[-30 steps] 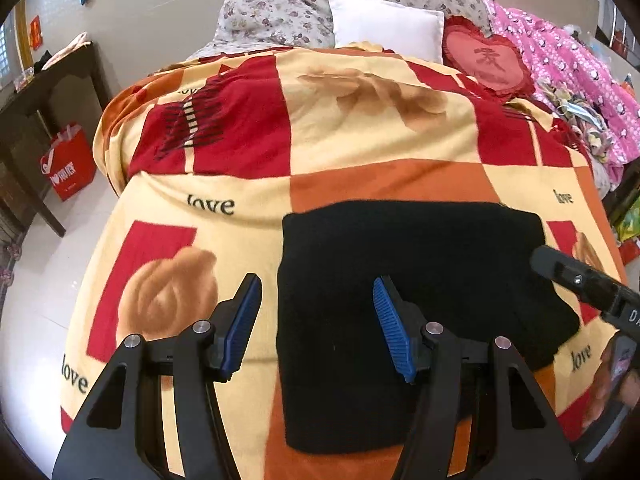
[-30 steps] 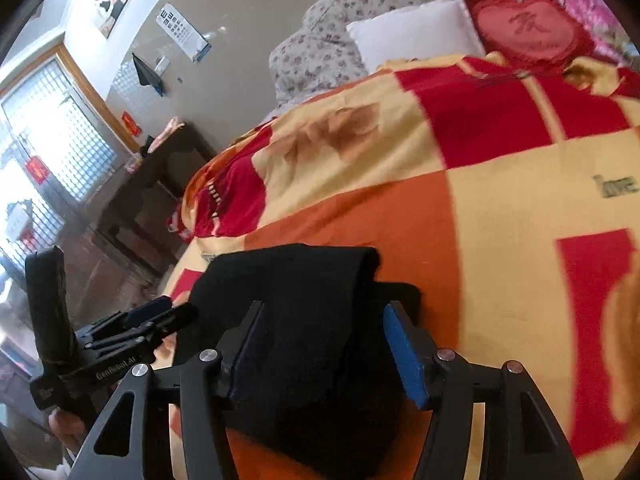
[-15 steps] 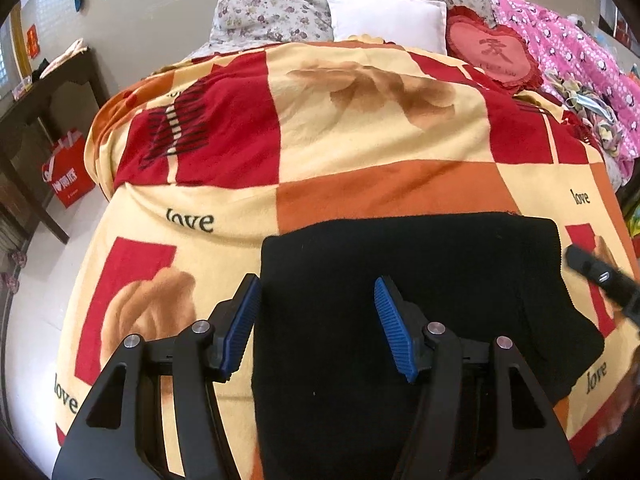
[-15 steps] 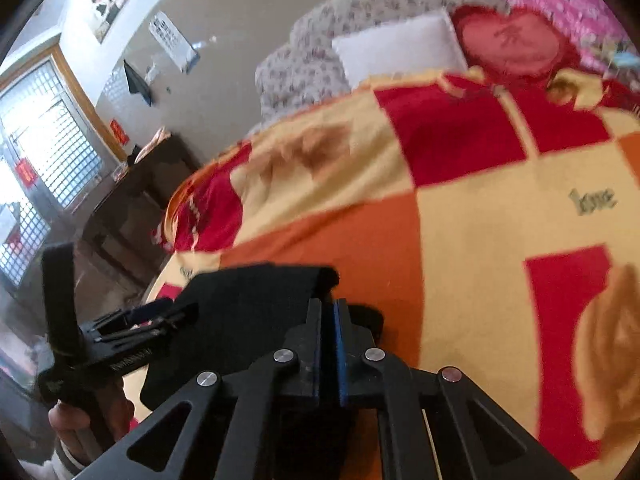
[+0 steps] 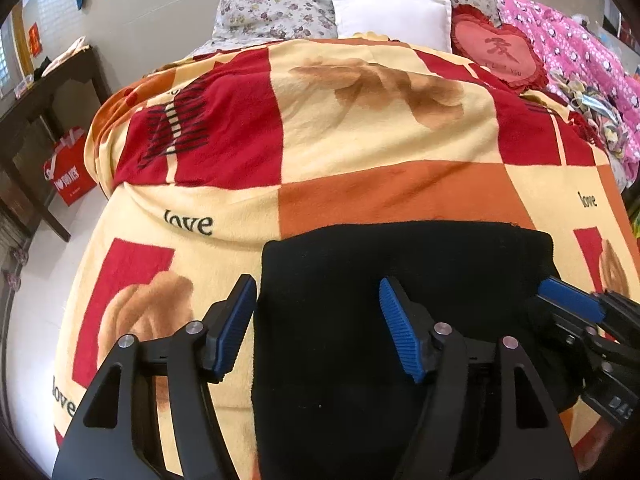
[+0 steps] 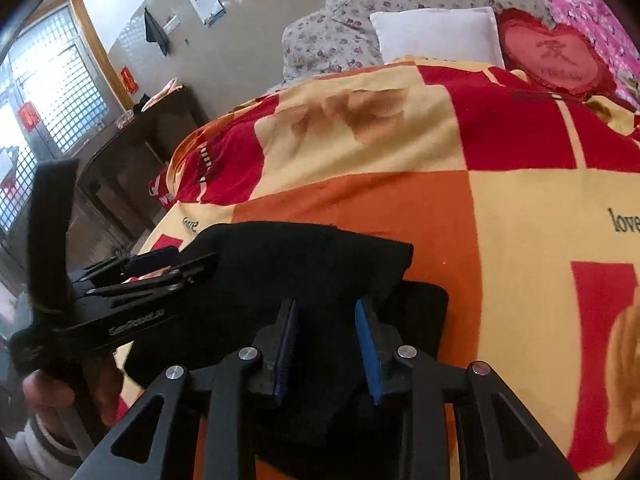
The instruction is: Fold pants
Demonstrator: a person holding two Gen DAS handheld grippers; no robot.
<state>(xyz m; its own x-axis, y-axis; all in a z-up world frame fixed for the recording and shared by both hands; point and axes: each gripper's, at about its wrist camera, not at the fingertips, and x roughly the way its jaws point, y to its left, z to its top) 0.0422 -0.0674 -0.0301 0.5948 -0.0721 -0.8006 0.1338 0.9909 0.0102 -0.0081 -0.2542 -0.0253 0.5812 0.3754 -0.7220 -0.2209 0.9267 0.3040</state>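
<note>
Black pants (image 5: pixel 400 280) lie folded on the bed's blanket (image 5: pixel 360 128), long axis crosswise to both hand-held grippers.

Left hand-held gripper (image 5: pixel 316 330): jaws wide, just opening further, straddling the pants' left edge, gripping nothing.

Right hand-held gripper (image 6: pixel 326 346): at the pants' right end, jaws half apart, just reopening, cloth between but unpinched.

Both equally near; the far edge lies toward the white pillow (image 5: pixel 392 16).

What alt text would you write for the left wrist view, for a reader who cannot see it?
Folded black pants lie on a red, orange and cream blanket printed with "love", seen between the open blue-padded fingers of the left gripper. The right gripper enters at the pants' right edge. Pillows, including a white pillow, sit at the far end.
</note>
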